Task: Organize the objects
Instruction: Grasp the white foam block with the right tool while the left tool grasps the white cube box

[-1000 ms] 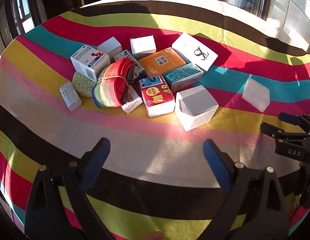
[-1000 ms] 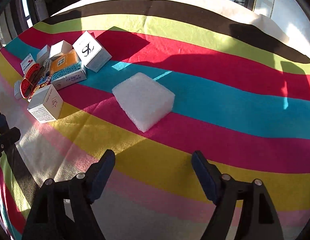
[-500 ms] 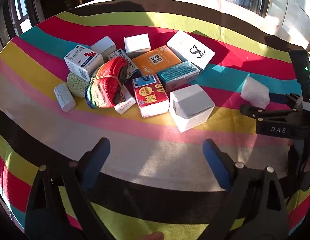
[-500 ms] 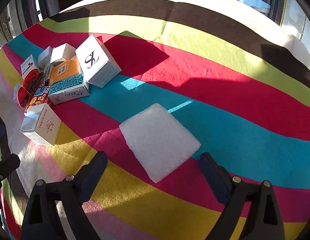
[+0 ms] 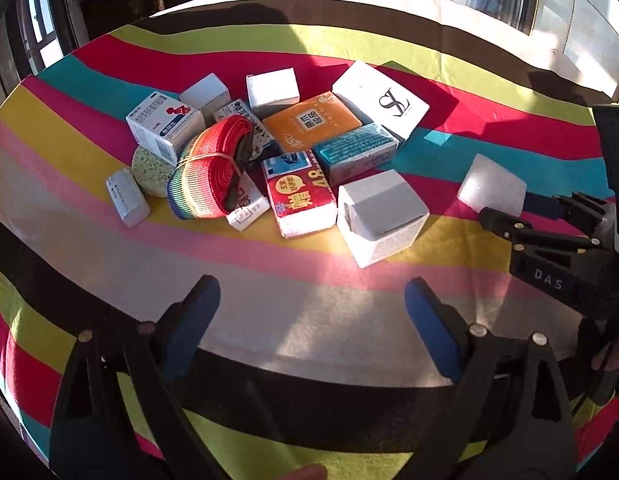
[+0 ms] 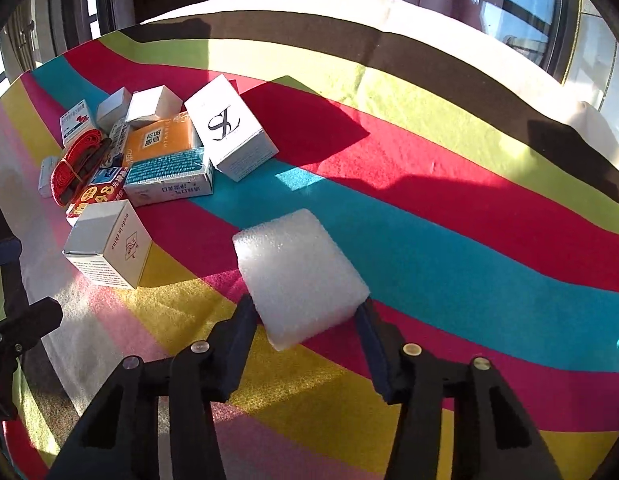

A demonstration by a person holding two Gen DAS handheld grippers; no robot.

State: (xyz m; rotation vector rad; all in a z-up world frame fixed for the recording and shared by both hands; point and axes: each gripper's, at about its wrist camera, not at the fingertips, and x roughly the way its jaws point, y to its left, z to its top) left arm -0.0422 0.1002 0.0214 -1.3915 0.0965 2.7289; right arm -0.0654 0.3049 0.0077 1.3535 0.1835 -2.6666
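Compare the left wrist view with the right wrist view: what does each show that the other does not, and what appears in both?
Only the left wrist view shows the green sponge and the open left gripper hovering short of the pile.

Only the right wrist view shows the right gripper with both fingers against the sides of the white foam block.

Both show the foam block, the striped tablecloth, the orange packet and the white logo box.

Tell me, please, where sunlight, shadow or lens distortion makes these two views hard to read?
Left wrist view: low sun washes out the striped cloth near the left gripper, and the fisheye bows the table edge. Right wrist view: glare bleaches the white foam block between the right gripper's fingers; the monogram box throws a long, hard shadow.
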